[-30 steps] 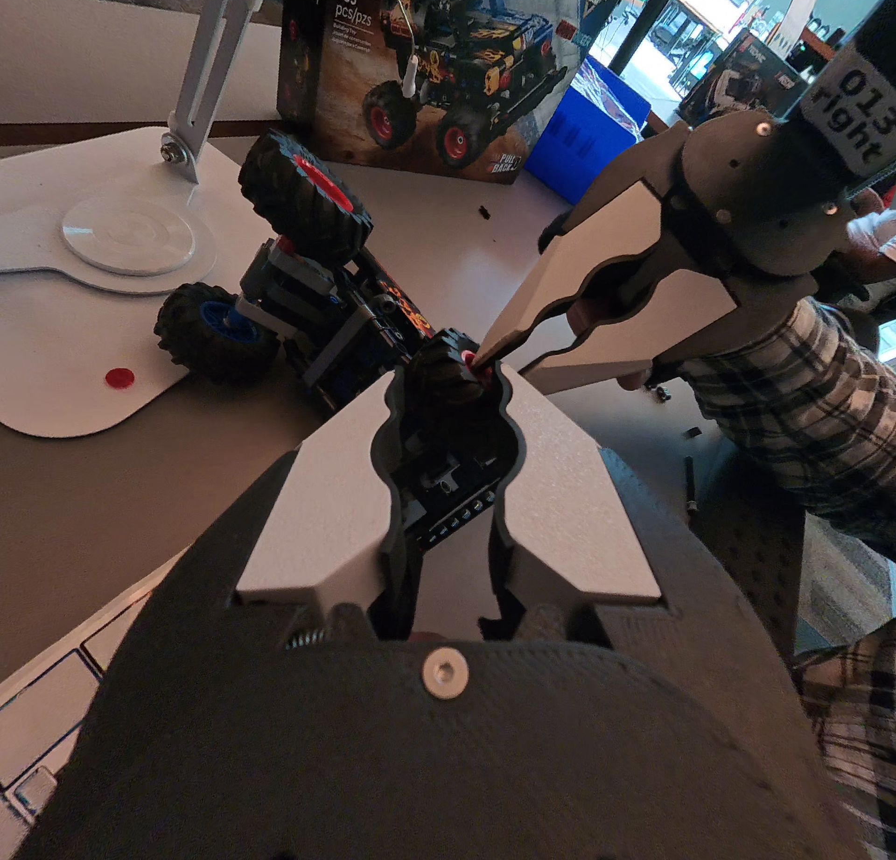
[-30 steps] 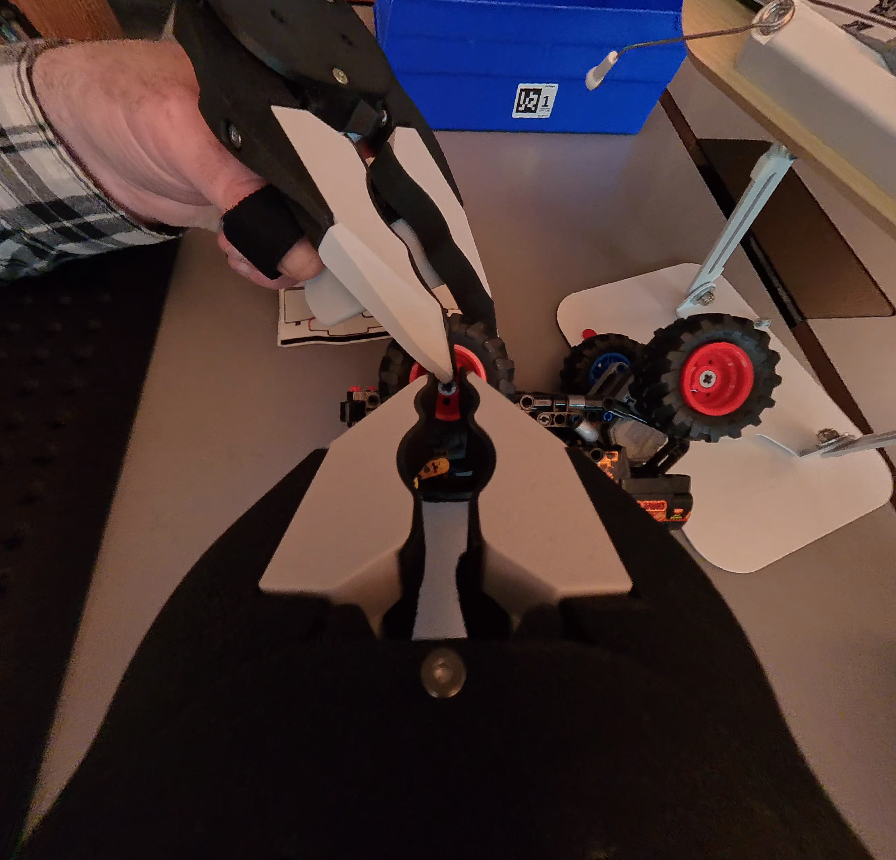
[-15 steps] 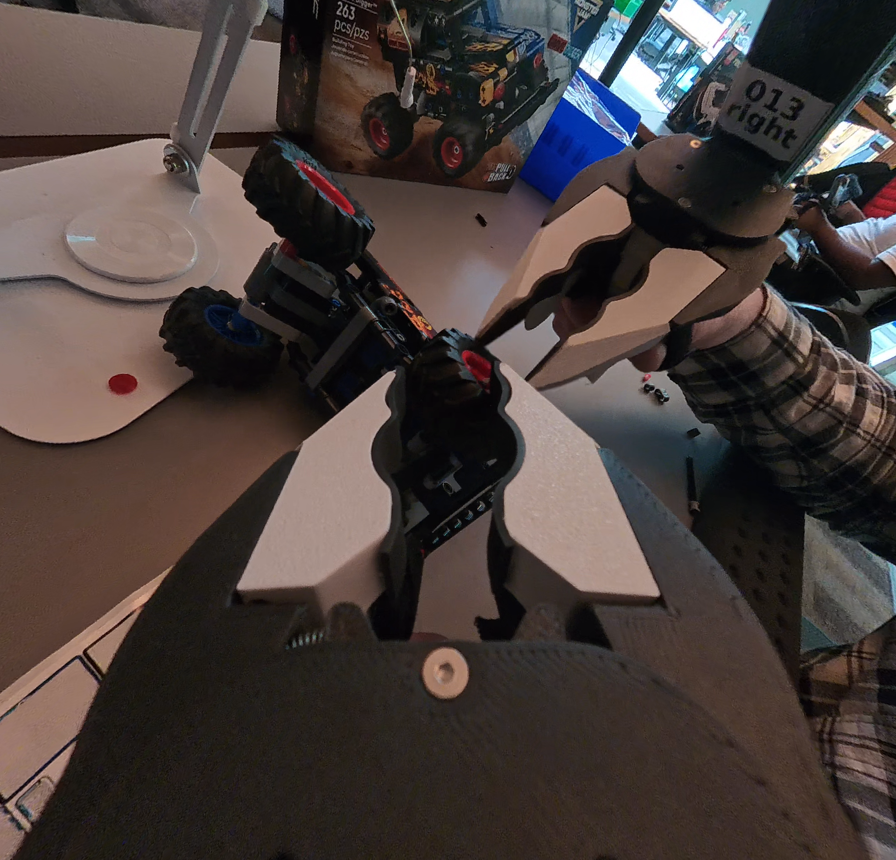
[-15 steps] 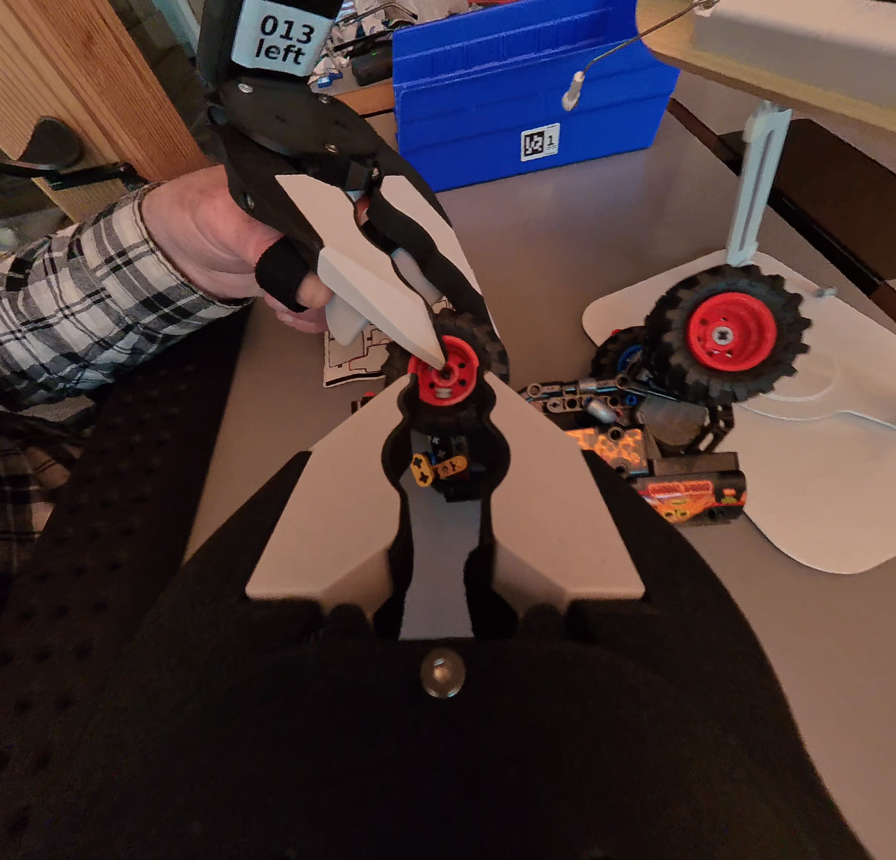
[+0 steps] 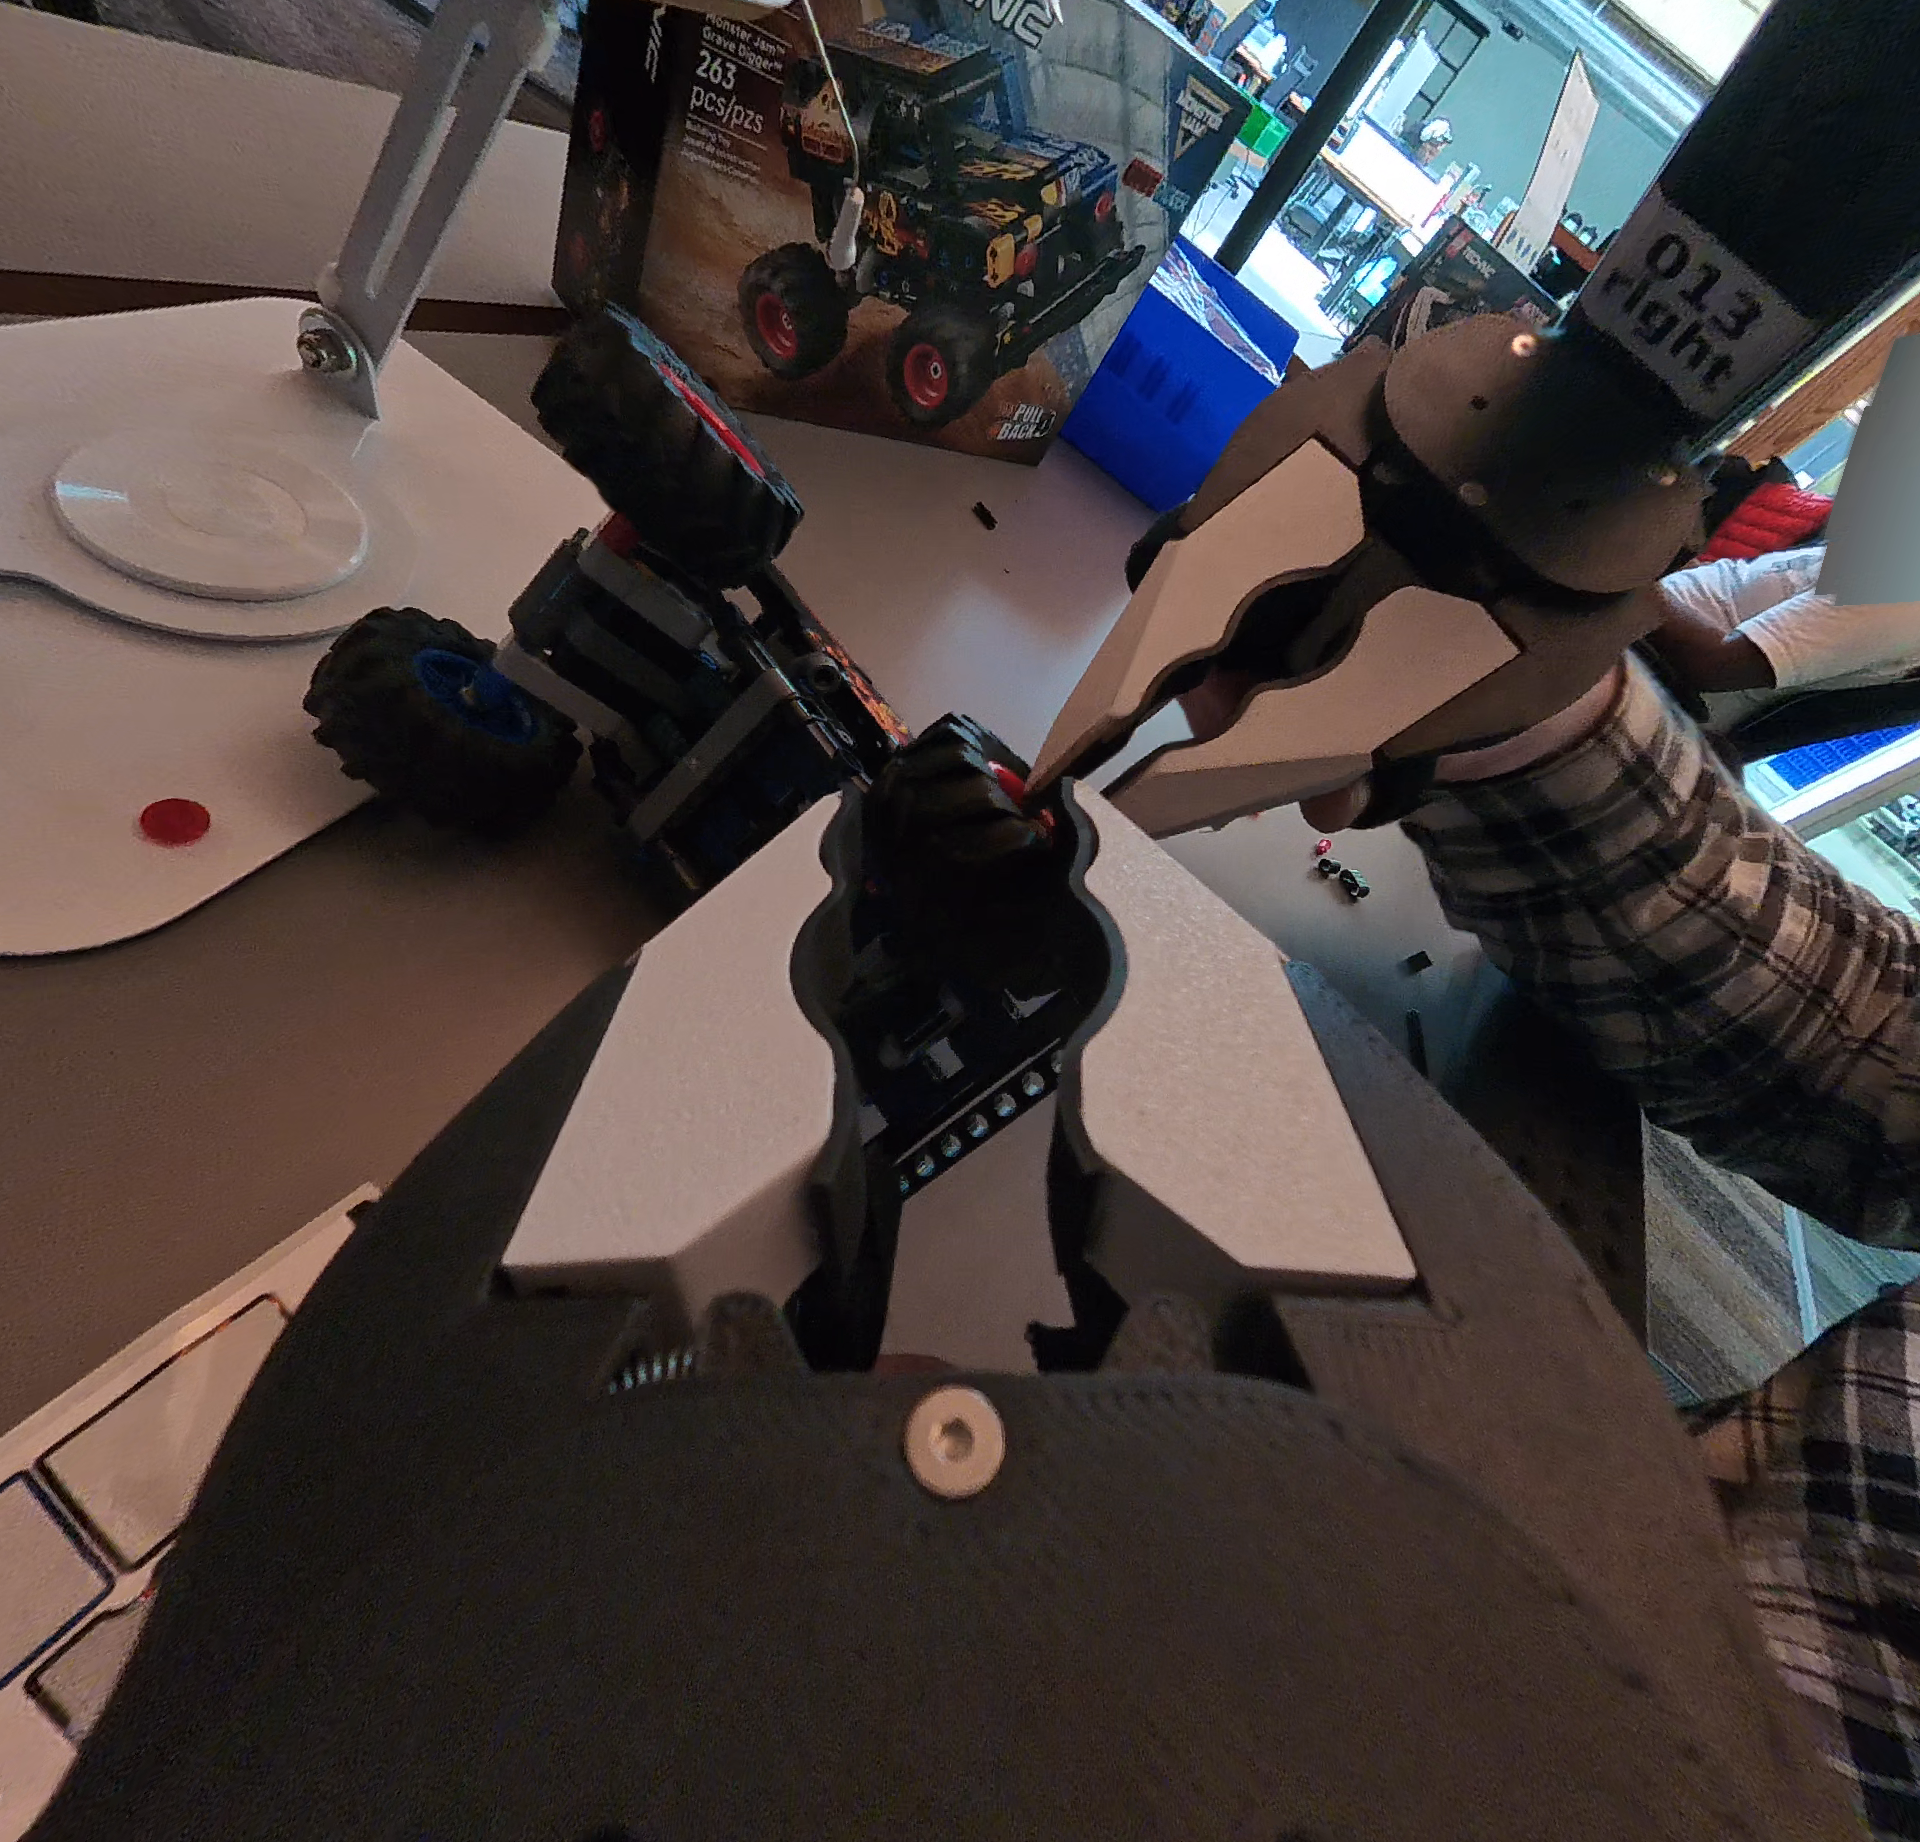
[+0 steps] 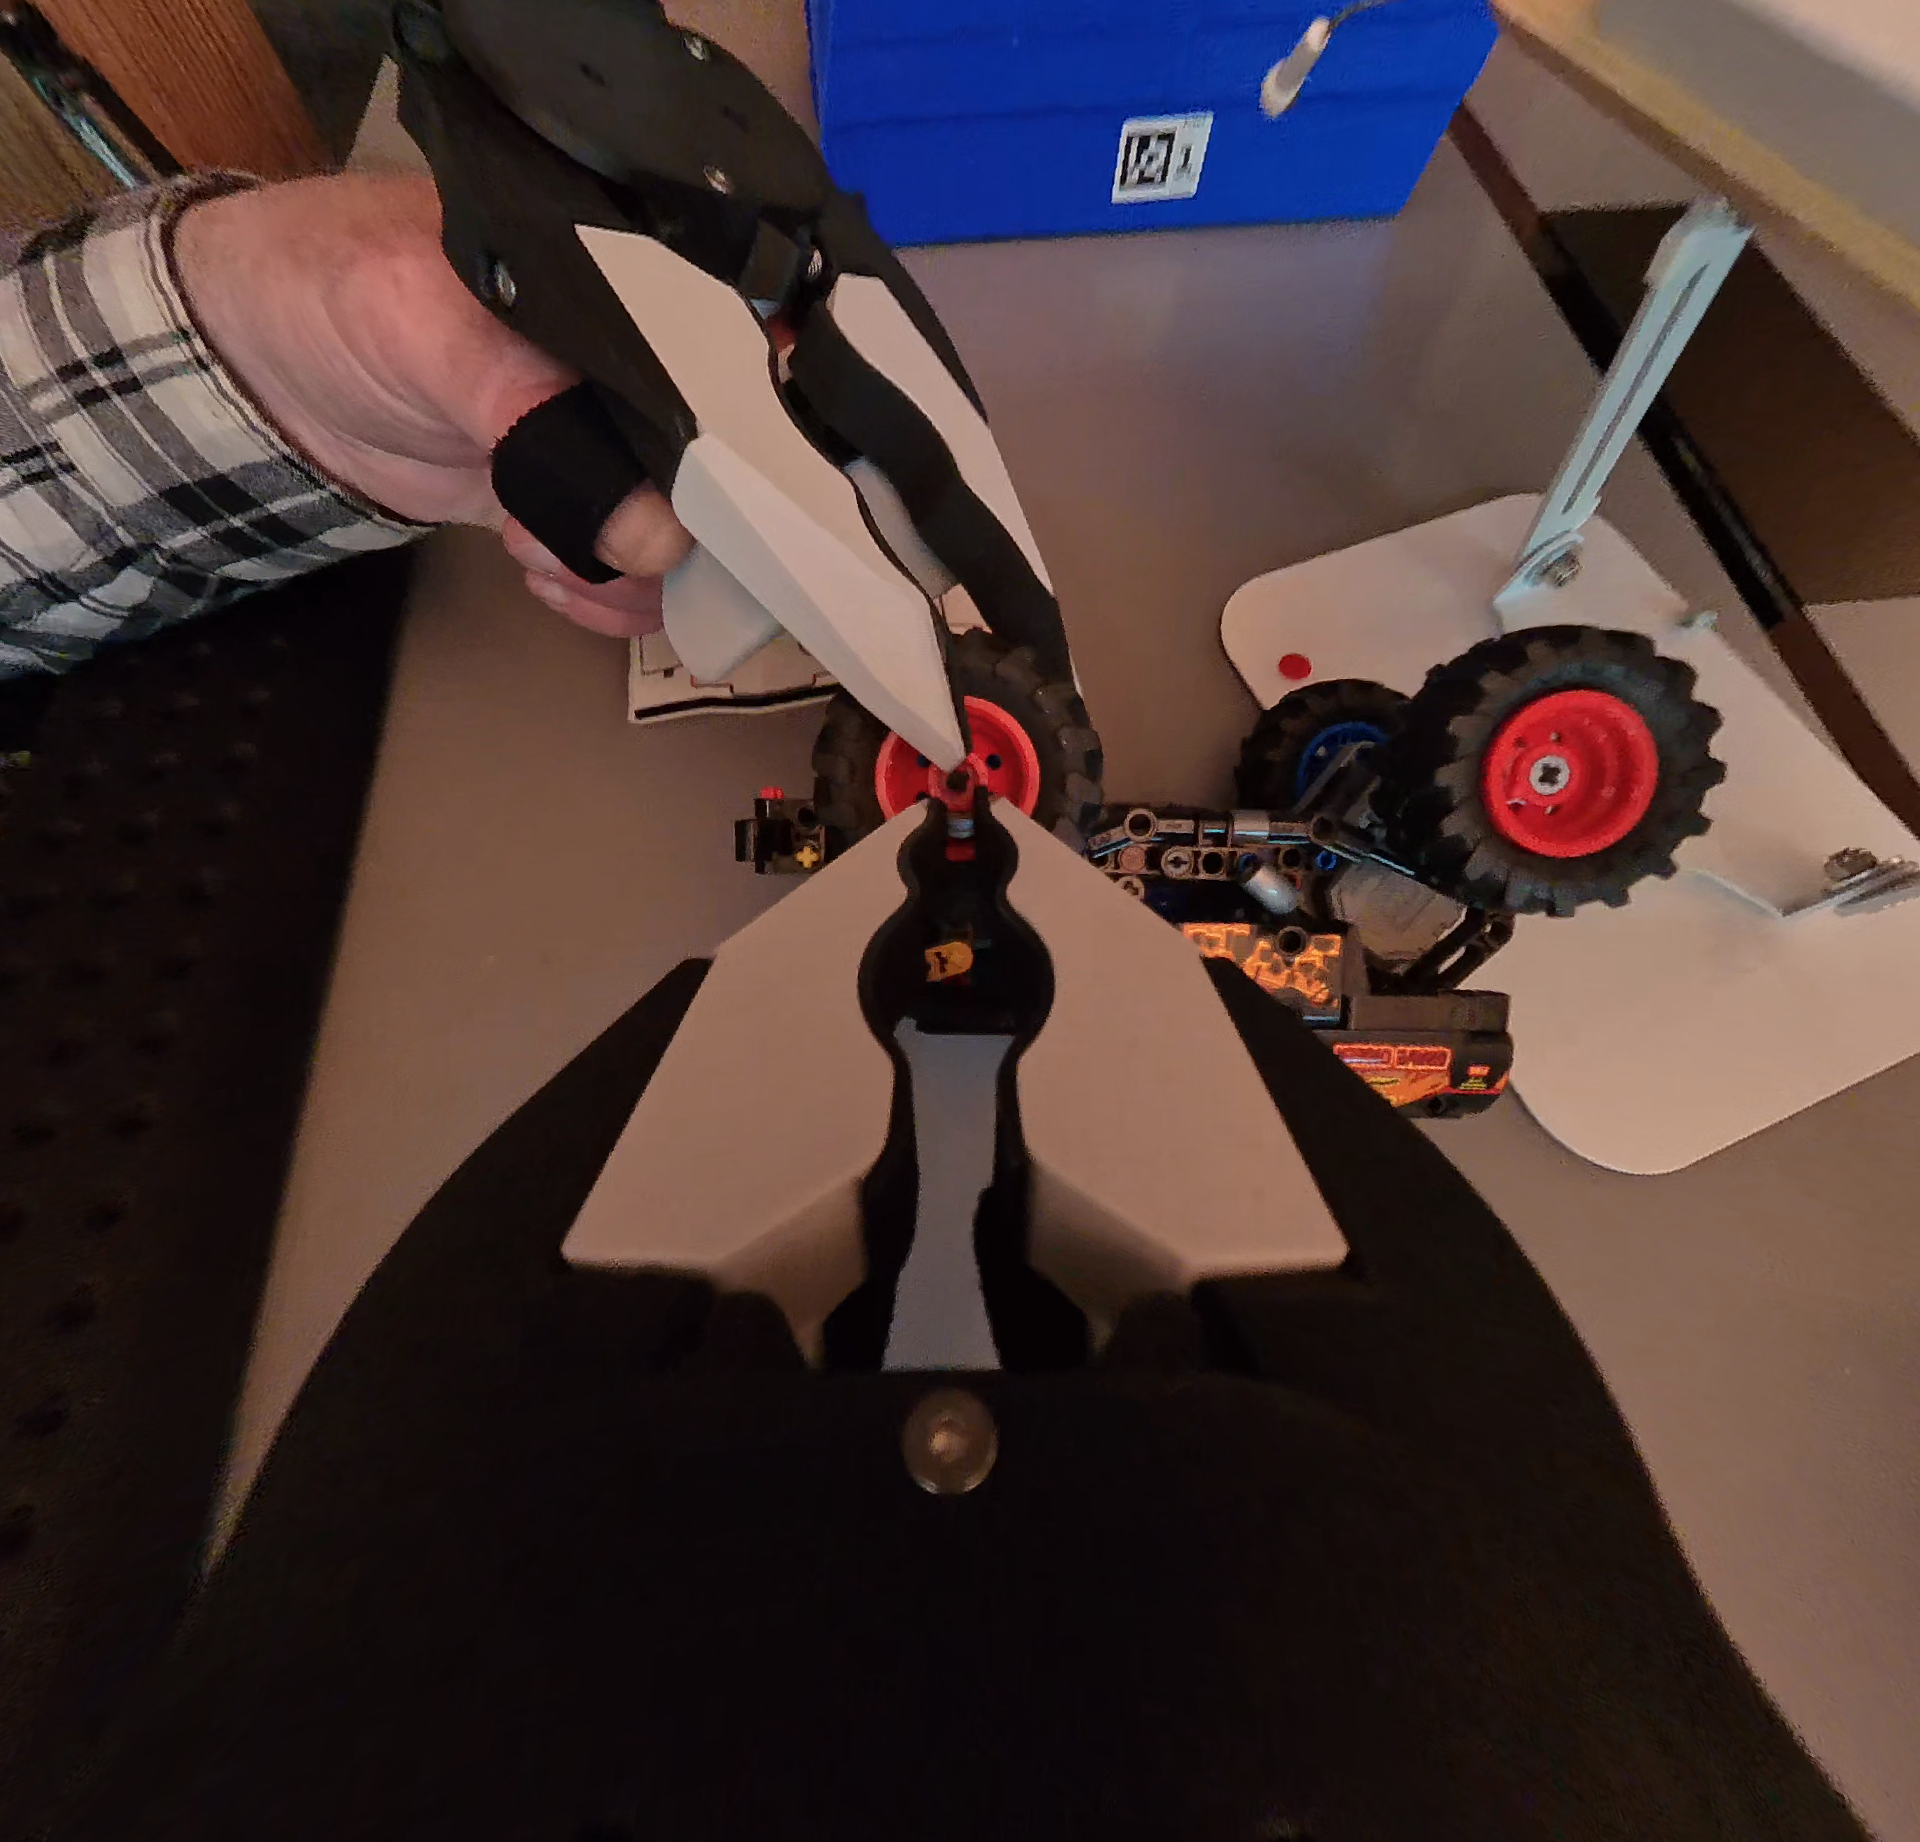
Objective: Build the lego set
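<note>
The part-built Lego truck (image 5: 665,670) lies on its side on the table, with a large red-hubbed wheel (image 6: 1564,769) and a blue-hubbed wheel (image 6: 1330,753) at its far end. My left gripper (image 5: 961,816) is shut on the truck's near end, by a smaller red-hubbed wheel (image 6: 1003,753). It also shows in the right wrist view (image 6: 1013,712), coming in from the upper left. My right gripper (image 6: 961,805) is shut on a small red piece (image 6: 961,790) and holds it against that wheel's hub. It shows in the left wrist view (image 5: 1070,790), entering from the right.
The set's box (image 5: 883,182) and a blue bin (image 6: 1143,57) stand at the back. A white stand base (image 6: 1662,1013) lies under the truck's far wheels. An instruction sheet (image 6: 707,680) lies behind the left gripper. Small loose parts (image 5: 1340,873) lie near a black mat (image 6: 156,857). The grippers are tip to tip, or close to it.
Half a second ago my right gripper was drawn back and tilted up from the wheel. It has come back down to the hub. The left gripper's hold has not changed.
</note>
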The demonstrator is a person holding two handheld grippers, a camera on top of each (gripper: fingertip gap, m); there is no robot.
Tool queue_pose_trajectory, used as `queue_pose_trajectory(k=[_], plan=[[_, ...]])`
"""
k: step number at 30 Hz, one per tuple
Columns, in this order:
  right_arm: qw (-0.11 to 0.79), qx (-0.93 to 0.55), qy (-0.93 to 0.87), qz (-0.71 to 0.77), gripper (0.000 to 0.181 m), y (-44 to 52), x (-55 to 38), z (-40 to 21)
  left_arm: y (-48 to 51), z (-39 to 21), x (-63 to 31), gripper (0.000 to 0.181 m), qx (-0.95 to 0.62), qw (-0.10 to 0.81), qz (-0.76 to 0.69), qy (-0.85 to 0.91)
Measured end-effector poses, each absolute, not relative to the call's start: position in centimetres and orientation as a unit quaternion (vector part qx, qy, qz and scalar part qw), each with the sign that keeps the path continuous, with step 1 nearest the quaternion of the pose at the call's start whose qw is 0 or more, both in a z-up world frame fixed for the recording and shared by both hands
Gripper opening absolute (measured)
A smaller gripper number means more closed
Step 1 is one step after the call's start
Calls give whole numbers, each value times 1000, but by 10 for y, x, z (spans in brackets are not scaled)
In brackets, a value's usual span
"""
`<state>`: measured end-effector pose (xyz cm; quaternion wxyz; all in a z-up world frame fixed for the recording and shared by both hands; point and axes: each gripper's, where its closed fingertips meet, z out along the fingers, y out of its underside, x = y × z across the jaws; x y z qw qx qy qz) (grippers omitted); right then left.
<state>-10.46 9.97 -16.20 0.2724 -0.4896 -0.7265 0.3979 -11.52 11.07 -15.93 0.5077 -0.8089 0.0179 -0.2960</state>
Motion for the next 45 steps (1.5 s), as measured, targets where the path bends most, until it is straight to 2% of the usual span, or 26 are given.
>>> queue_pose_trajectory(k=[7, 16, 25, 30, 41, 45], plan=[[214, -517, -757, 339, 1, 97, -97, -167, 111, -160, -106, 36, -813, 508, -281, 34], [215, -535, -685, 444, 0, 102, -96, -155, 111, -156, -112, 34, -805, 526, -273, 30], [258, -512, -754, 321, 3, 99, -93, -167, 111, -154, -105, 31, -801, 531, -274, 36], [248, -515, -766, 292, 3, 97, -91, -170, 112, -155, -102, 28, -801, 531, -274, 38], [233, -542, -698, 407, 0, 102, -91, -162, 112, -151, -107, 33, -797, 544, -260, 38], [247, -529, -729, 359, 6, 99, -92, -164, 113, -152, -103, 30, -796, 543, -266, 39]])
